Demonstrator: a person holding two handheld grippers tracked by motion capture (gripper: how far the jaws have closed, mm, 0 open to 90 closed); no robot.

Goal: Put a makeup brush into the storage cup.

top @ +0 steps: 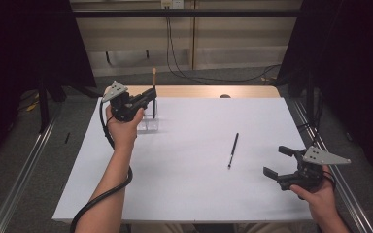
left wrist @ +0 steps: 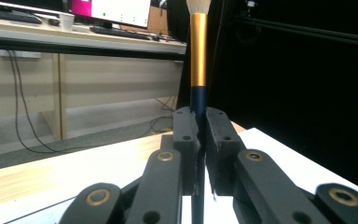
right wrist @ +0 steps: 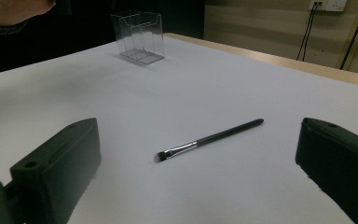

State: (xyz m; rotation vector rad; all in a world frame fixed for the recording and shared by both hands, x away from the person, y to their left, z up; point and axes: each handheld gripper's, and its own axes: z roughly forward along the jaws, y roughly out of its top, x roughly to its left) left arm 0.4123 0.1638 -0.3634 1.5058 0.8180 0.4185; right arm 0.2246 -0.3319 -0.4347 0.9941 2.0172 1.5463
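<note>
left gripper [top: 148, 97] tight around upright makeup brush [left wrist: 197, 56] handle

The white table [top: 184, 184] has lots of bare room in the middle and at the near edge. A thin black brush [top: 232, 150] lies flat right of the middle, with open space all around it. At the far left stands a clear plastic box [right wrist: 138, 36]. The left gripper [top: 151, 93] is just above it, holding a tall makeup brush [left wrist: 197, 56] upright. The right gripper [top: 278, 161] sits at the near right edge, jaws wide apart.
</note>
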